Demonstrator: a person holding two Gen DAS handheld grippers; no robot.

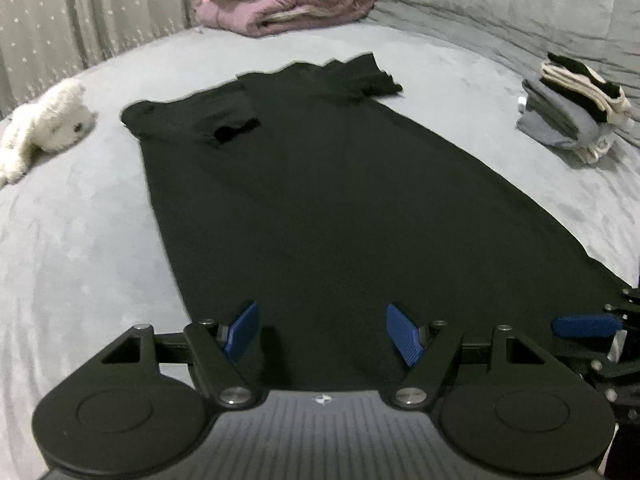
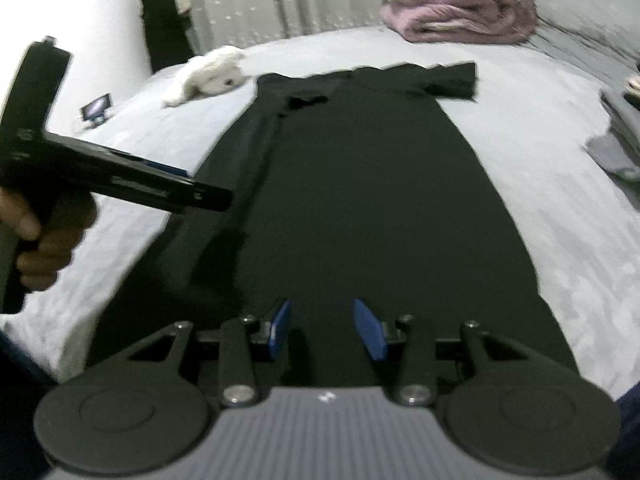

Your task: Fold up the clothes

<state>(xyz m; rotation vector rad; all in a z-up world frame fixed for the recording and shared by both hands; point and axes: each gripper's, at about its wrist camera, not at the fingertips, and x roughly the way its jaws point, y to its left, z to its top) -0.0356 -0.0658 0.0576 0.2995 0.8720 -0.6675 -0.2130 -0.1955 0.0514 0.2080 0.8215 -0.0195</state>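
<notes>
Blue-padded, the left gripper [image 1: 322,334] gapes wide and empty over the hem of the black dress [image 1: 320,200]; the right gripper [image 2: 326,330], narrower, also grips nothing. Dress lies flat on the grey bed [image 1: 80,240], its long axis running straight ahead of the jaws, neckline farthest away. Probably best to pinch both hem corners evenly before folding forward. Beyond left sits a white plush toy [image 1: 44,124], beyond right a folded stack [image 1: 576,112].

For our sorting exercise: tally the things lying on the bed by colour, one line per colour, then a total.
Black: 1, dress
White: 1, plush toy
Pink: 1, blanket
Mixed: 1, clothes stack
Dark: 1, phone
Total: 5
</notes>
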